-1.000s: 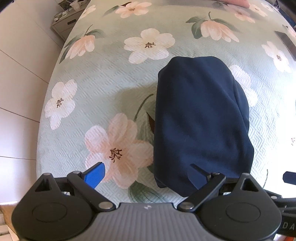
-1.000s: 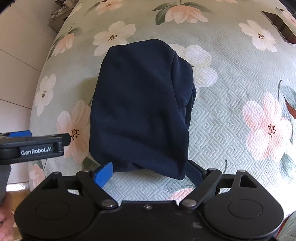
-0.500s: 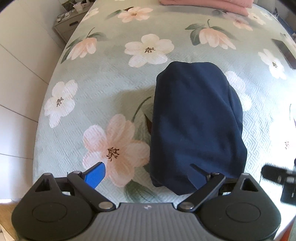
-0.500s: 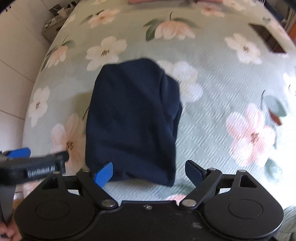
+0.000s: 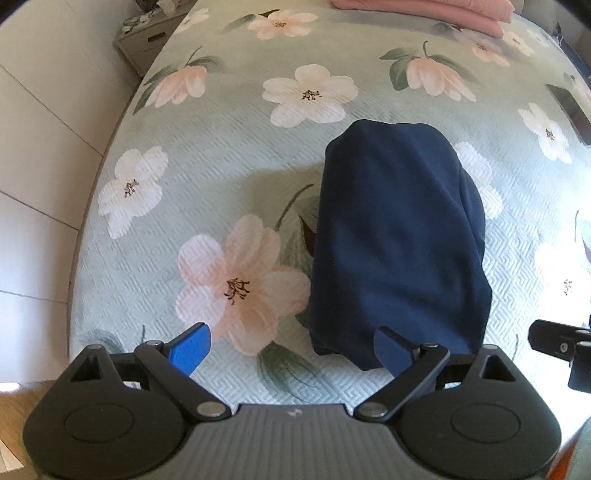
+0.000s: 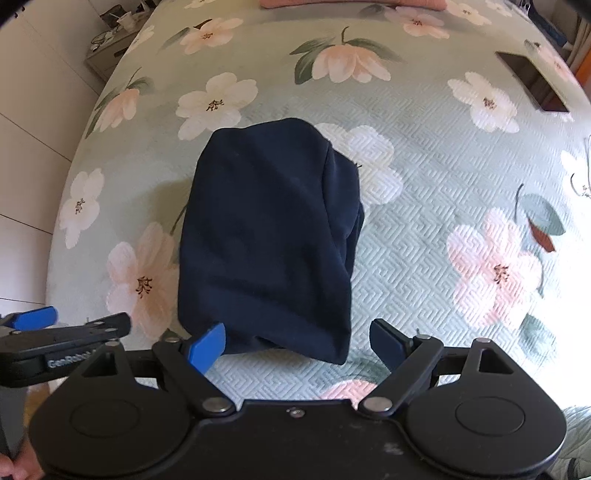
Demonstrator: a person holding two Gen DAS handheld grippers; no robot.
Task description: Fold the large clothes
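- A dark navy folded cloth garment [image 5: 399, 243] is seen lying flat on a pale green quilted bedspread printed with large pink and white flowers [image 5: 229, 177]; in the left wrist view it occupies the centre-right of the frame.
- In the right wrist view the same garment [image 6: 269, 240] is placed at centre-left, its near edge reaching down to the lower middle of the frame.
- The left gripper [image 5: 291, 349] is shown released, its blue-padded fingers spread wide, with nothing held between them; its right finger is seen in front of the garment's near edge, though contact cannot be judged.
- The right gripper [image 6: 297, 345] is likewise shown released and empty, the near edge of the garment lying just beyond the gap between its fingers.
- The left gripper's black body is also caught at the lower left of the right wrist view, beside the garment's near corner.
- A folded pink fabric pile [image 5: 424, 9] is seen at the top edge of the left wrist view.
- A dark flat rectangular object [image 6: 532, 81] is seen on the bedspread at the upper right of the right wrist view.
- A grey bedside cabinet [image 5: 147, 40] stands at the upper left, beside the bed.
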